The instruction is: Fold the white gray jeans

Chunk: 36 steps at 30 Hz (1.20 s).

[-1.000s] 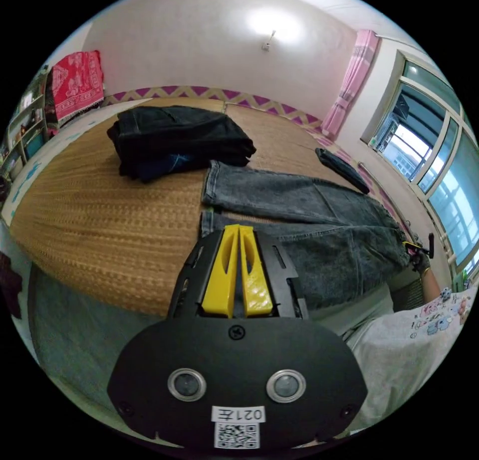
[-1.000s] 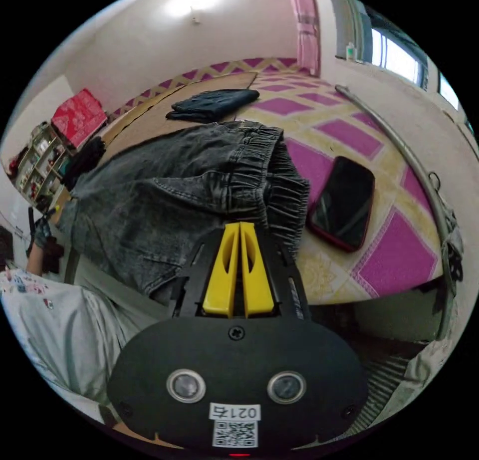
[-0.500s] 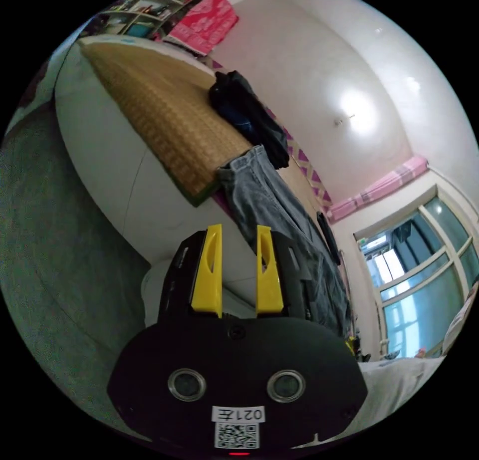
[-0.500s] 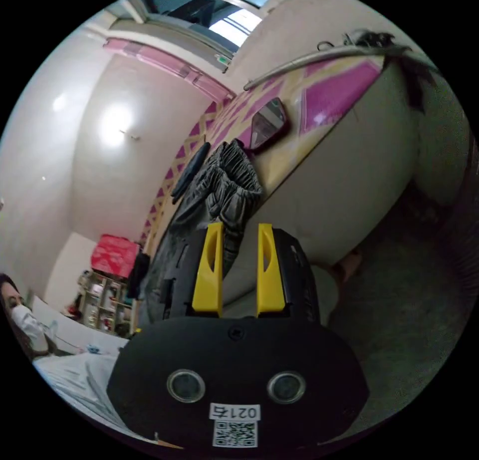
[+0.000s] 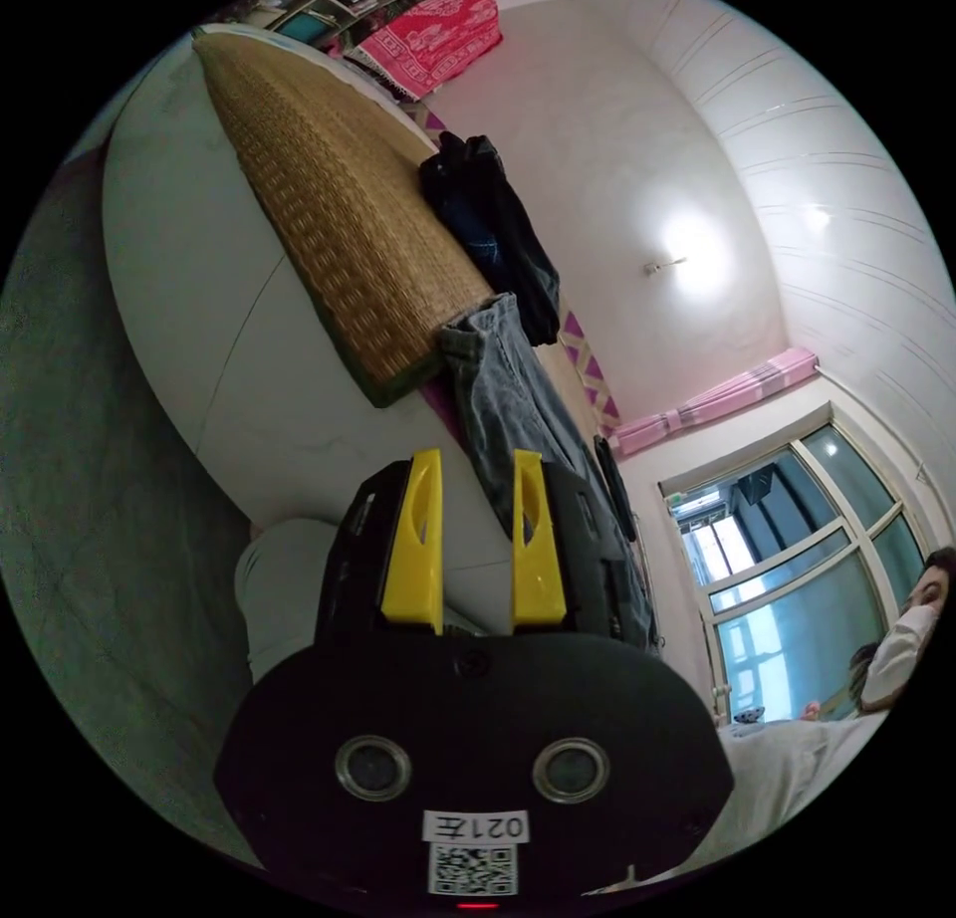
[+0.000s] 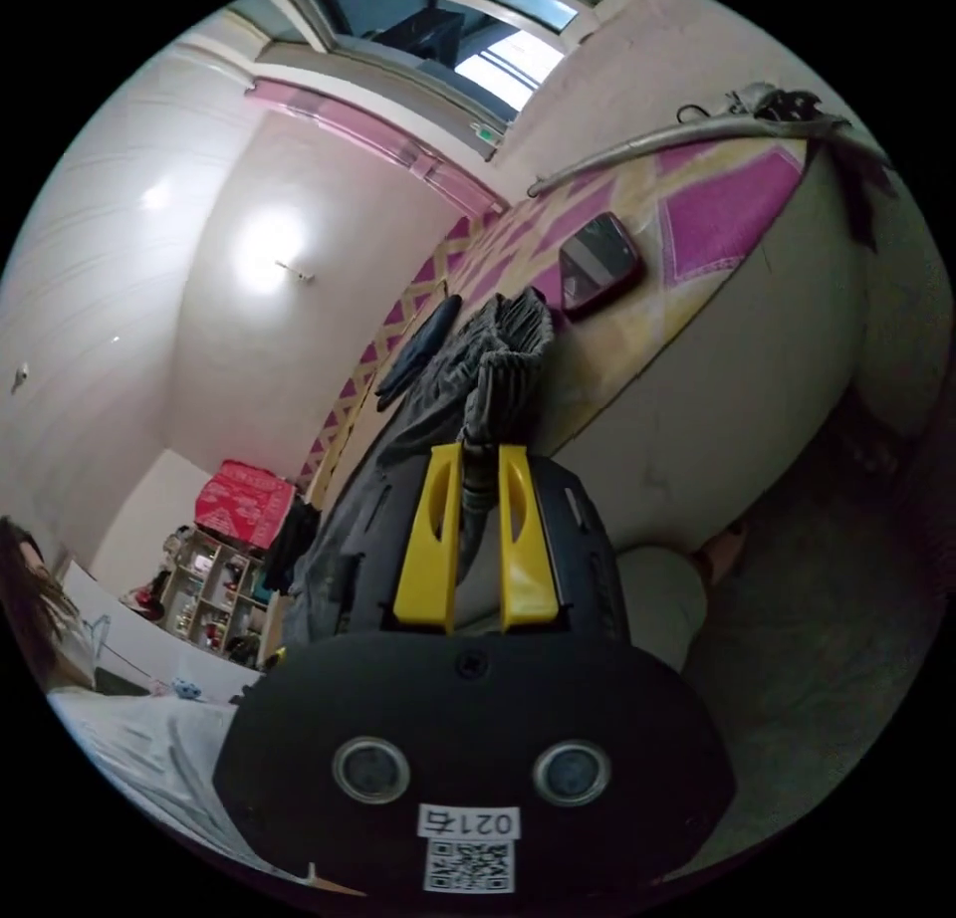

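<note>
The faded grey denim jeans (image 5: 518,420) lie stretched along the edge of a bed with a white side (image 5: 214,291), and everything here is placed relative to them. In the left gripper view, one hem end of the jeans rests just beside the corner of a tan woven straw mat (image 5: 339,211) that covers the bed top. Beyond that hem, on the mat, sits a heap of dark folded clothes (image 5: 488,226), touching or nearly touching the jeans. A narrow dark folded garment (image 5: 615,485) lies on the far side of the jeans.

The left tool (image 5: 476,470) hangs below the bed edge, near the jeans' hem end. Its two yellow jaws stand apart with a clear gap, and nothing is between them.

In the right gripper view, the gathered elastic waistband of the jeans (image 6: 498,360) bunches at the bed edge. The right tool (image 6: 478,460) meets this bunched end, with a fold of grey fabric running down between its yellow jaws. The jaws sit close on either side of the fold, but whether both press on it cannot be told. Just beyond the waistband, a phone in a red case (image 6: 596,259) lies on the pink and yellow patterned bed cover (image 6: 717,201). A person in a pale top (image 6: 129,749) is at the side, near the jeans.
</note>
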### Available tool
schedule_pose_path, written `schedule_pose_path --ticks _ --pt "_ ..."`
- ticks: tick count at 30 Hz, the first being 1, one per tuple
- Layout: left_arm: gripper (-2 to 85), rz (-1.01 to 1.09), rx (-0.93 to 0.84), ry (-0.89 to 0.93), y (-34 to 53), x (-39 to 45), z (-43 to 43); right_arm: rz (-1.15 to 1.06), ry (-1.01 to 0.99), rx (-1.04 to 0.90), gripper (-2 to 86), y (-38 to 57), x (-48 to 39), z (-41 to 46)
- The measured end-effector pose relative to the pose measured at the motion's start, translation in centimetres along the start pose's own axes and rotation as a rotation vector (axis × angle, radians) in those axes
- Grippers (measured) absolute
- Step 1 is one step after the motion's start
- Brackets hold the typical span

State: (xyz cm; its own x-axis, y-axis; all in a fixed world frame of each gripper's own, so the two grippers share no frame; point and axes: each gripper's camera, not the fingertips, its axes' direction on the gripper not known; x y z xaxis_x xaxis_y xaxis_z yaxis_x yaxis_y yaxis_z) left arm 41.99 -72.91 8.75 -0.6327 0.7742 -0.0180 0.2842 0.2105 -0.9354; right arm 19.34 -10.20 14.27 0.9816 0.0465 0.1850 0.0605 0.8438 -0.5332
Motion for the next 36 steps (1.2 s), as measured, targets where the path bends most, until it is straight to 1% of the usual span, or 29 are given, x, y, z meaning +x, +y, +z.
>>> schedule_pose_path --ticks 2,3,6,9,13,17,20,22,25,26,29,31,33,35,36 --pt "10.0 0.001 0.006 -0.005 -0.5 -0.1 0.3 0.004 0.066 -0.059 7.2 -0.5 0.2 1.6" --pt "9.9 -0.002 0.006 -0.012 -0.9 -0.2 0.6 0.019 0.068 -0.073 7.2 -0.6 0.5 1.9" --pt "8.5 -0.014 -0.020 0.002 -1.8 -0.3 1.6 0.063 0.008 -0.080 7.1 -0.8 1.6 2.4" --pt "5.1 0.015 -0.054 -0.045 -2.5 0.1 2.1 0.068 0.001 -0.094 6.7 -1.0 1.7 2.9" --pt "0.6 0.041 -0.080 0.015 -3.3 0.2 2.7 0.121 -0.055 -0.095 5.0 -1.4 2.1 3.3" --pt "-0.7 0.052 -0.119 0.018 -4.1 1.2 3.4 0.114 -0.075 -0.111 3.8 -2.4 0.8 4.0" --pt "-0.9 0.086 -0.168 0.020 -5.3 3.3 3.8 0.103 -0.098 -0.124 3.0 -3.6 -0.8 4.6" --pt "-1.0 0.162 -0.241 -0.012 -7.2 6.2 4.3 0.103 -0.129 -0.135 2.5 -4.7 -1.9 5.1" --pt "-1.0 0.274 -0.288 -0.033 -10.2 10.8 5.5 0.094 -0.187 -0.147 2.2 -7.5 -4.1 6.3" --pt "-1.0 0.283 -0.291 -0.022 -11.0 11.6 5.9 0.082 -0.205 -0.151 2.2 -9.0 -5.2 7.2" --pt "-0.9 0.299 -0.326 0.010 -15.4 15.3 9.2 0.089 -0.253 -0.171 2.3 -13.5 -7.3 11.0" --pt "-0.7 0.283 -0.363 0.003 -18.8 17.4 13.5 0.081 -0.248 -0.191 2.6 -16.5 -8.4 14.4" --pt "-0.4 0.257 -0.386 -0.017 -20.8 18.3 17.3 0.080 -0.220 -0.210 3.2 -19.1 -9.3 18.5" --pt "0.6 0.232 -0.405 -0.055 -22.4 18.7 21.6 0.078 -0.143 -0.232 4.9 -21.7 -10.0 24.5" --pt "2.5 0.211 -0.417 -0.102 -23.2 18.5 24.5 0.073 -0.119 -0.240 5.5 -22.1 -10.1 26.0"
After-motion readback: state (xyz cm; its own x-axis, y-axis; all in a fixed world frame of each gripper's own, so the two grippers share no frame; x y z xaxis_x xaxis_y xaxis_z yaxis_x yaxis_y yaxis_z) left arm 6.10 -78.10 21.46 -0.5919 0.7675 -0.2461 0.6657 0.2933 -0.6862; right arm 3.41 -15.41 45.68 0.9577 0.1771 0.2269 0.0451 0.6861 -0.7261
